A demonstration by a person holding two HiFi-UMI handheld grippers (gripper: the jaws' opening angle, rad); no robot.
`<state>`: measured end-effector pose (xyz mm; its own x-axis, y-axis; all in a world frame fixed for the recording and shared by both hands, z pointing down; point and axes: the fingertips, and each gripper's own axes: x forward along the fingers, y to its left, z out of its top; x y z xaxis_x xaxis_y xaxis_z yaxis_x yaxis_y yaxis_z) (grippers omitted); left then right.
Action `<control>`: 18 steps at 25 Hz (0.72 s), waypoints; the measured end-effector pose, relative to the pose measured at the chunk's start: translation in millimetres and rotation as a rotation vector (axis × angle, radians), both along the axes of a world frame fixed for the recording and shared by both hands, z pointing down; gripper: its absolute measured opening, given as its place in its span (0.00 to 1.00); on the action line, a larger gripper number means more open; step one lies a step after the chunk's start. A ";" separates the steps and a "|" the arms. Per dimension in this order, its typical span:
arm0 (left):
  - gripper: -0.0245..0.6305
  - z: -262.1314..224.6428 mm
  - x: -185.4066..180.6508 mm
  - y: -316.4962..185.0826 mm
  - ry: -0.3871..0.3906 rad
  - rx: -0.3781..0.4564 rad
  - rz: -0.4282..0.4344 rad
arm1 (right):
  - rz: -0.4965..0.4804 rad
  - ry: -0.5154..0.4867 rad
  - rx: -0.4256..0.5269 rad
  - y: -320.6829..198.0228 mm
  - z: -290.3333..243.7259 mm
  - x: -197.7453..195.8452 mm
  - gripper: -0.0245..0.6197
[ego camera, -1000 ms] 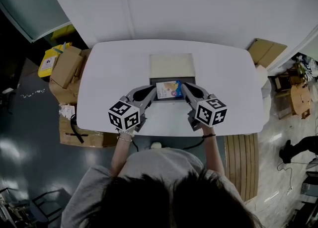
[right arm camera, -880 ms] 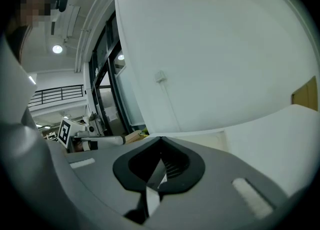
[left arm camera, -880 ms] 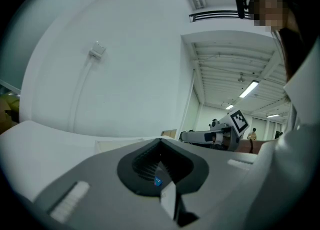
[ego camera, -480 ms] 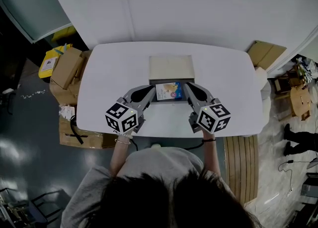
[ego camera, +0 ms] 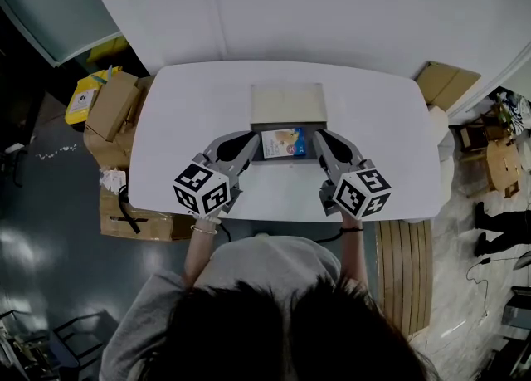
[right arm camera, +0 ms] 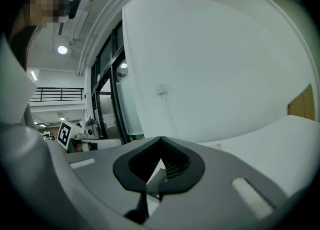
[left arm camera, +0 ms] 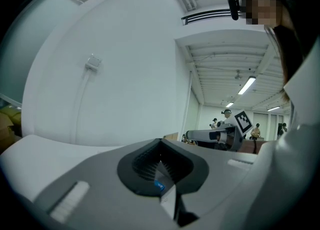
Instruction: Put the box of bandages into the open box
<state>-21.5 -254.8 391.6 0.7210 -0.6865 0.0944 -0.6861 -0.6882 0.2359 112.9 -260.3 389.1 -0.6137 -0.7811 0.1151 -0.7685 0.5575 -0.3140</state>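
Note:
The bandage box (ego camera: pixel 284 143), blue and yellow, lies flat inside the dark base of the open box (ego camera: pixel 285 160). The open box's beige lid (ego camera: pixel 287 105) is folded back behind it on the white table (ego camera: pixel 182 122). My left gripper (ego camera: pixel 251 140) rests with its tips against the open box's left side, jaws shut. On the opposite side my right gripper (ego camera: pixel 319 136) is shut as well. In the left gripper view (left arm camera: pixel 161 166) and the right gripper view (right arm camera: pixel 161 161) the pads meet. A pale sliver shows below them; whether it is pinched cannot be told.
Cardboard boxes (ego camera: pixel 112 109) and a yellow bag (ego camera: pixel 81 104) stand on the floor left of the table. More cardboard (ego camera: pixel 446 85) leans at the back right, and a slatted board (ego camera: pixel 402 275) lies near the right front corner. A white wall panel rises behind the table.
The right gripper has drawn back slightly toward the table's near edge. The left gripper and the bandage box stay where they were; the camera has shifted a little.

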 end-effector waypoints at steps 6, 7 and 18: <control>0.03 -0.6 0.5 0.7 0.000 0.002 -0.002 | 0.006 0.003 0.005 2.0 -0.7 3.0 0.06; 0.03 -0.8 0.8 0.9 0.000 0.003 -0.002 | 0.006 0.004 0.006 2.4 -1.0 3.4 0.06; 0.03 0.9 2.8 2.3 0.000 -0.004 0.003 | 0.009 0.008 0.010 3.5 -2.3 4.0 0.06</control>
<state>-18.7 -252.6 392.6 0.7232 -0.6839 0.0966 -0.6839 -0.6894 0.2387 116.9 -256.8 386.8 -0.6056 -0.7878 0.1119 -0.7761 0.5537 -0.3019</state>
